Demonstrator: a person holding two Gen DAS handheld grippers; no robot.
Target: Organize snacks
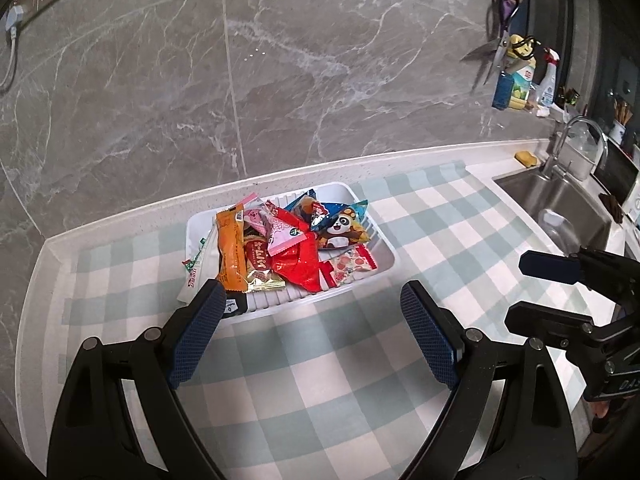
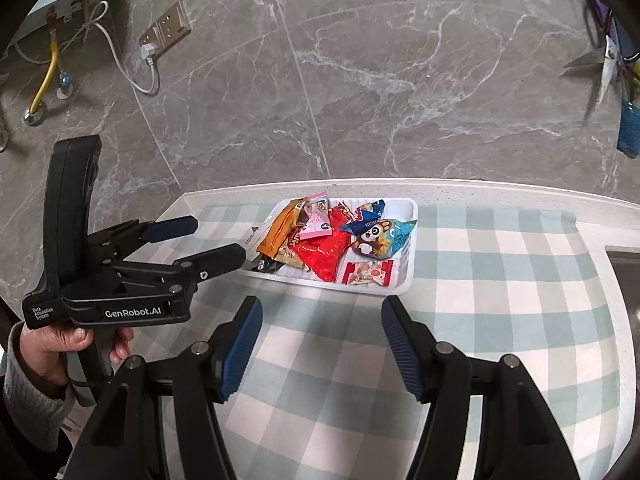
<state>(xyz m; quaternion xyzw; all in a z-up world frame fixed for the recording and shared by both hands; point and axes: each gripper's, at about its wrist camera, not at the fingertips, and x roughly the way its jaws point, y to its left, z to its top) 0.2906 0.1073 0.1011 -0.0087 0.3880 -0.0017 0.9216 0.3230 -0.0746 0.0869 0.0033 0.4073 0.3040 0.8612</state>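
Hovering with jaws spread and empty, left gripper (image 1: 310,300) and right gripper (image 2: 320,320) face the white tray (image 2: 412,216) mid-frame heaped with snack packets (image 2: 320,252); task looks near done, next probably withdrawal.

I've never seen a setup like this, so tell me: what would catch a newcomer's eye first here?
Probably the white tray heaped with bright snack packets, near the back edge of the checked cloth; a panda packet and a red packet stand out. Next, the two black grippers with blue pads, left gripper and right gripper, both open and empty in front of the tray.
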